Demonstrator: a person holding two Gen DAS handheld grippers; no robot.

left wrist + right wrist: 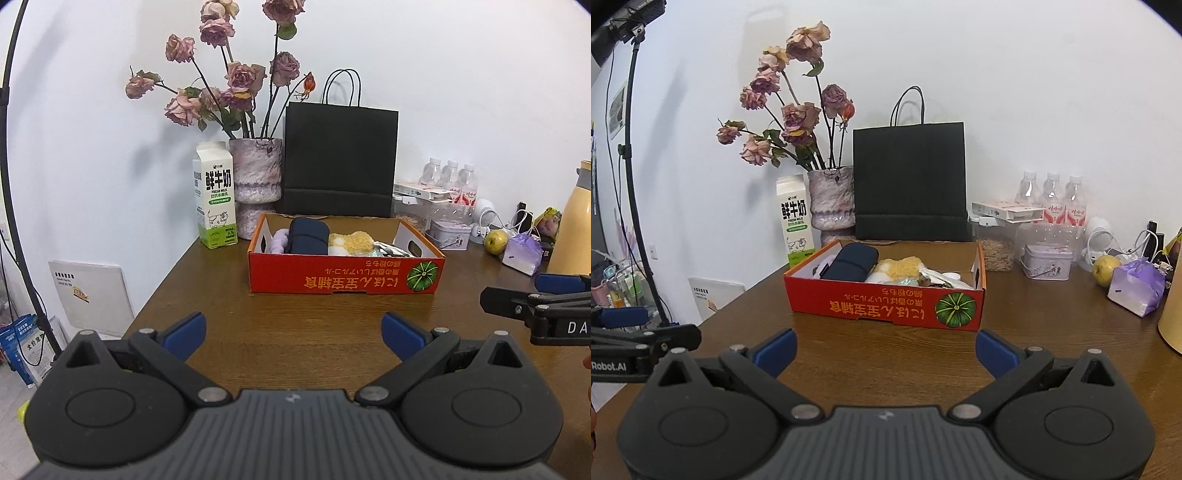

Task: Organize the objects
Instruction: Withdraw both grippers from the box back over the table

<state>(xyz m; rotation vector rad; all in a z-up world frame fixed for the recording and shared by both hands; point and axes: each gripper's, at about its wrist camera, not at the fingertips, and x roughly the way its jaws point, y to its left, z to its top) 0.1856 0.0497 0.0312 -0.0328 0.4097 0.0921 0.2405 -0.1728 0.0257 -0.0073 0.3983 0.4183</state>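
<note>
**Both grippers released, box at frame centre**

My left gripper (293,334) hovers low over the table (229,314), fingers spread, empty. Milk (215,195) centre-left. Box (345,275) centre, holding pouch (308,236) and plush (351,243). My right gripper (886,350) likewise spread, empty.

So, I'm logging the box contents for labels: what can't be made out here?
- Purple item in the red box: mostly behind the navy pouch, both views.
- Silvery packet: half hidden by the box's front wall.
- Yellow jug: cut off by the right edge, both views.
- Box floor: covered.
</note>
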